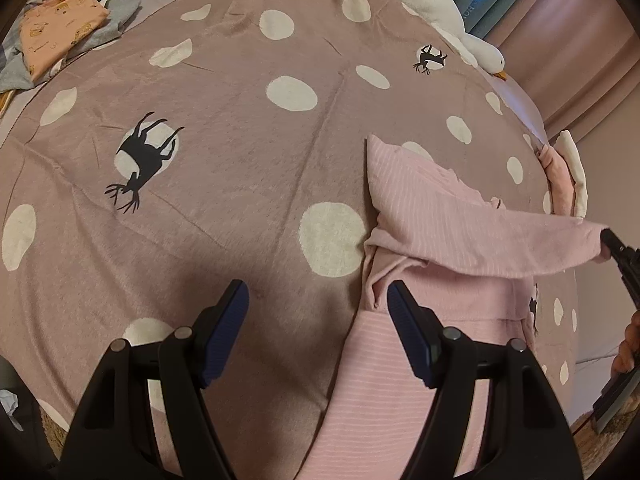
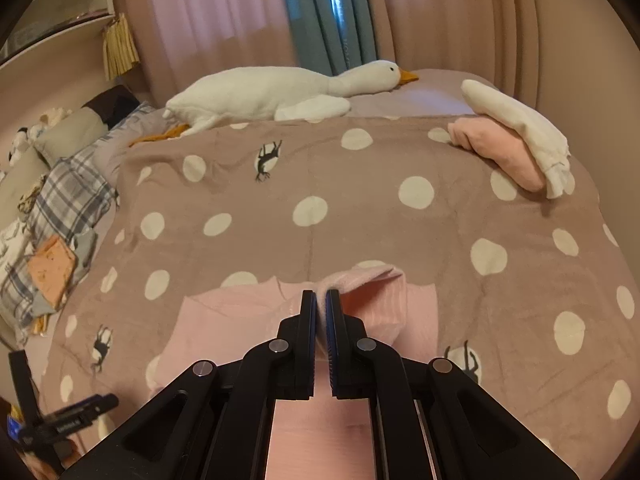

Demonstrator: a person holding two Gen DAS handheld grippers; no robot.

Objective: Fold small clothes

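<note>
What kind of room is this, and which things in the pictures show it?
Most likely a bedroom. The work surface is a bed with a dotted, deer-print blanket, a plaid pillow lies at one end, a plush goose rests along the far edge, and curtains hang behind it.

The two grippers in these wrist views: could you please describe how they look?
The left gripper and right gripper look alike: matte black angular plastic linkages with round silver pivot pins, and flat fingers faced with dark blue ribbed pads. No cables or sleeves are visible.
</note>
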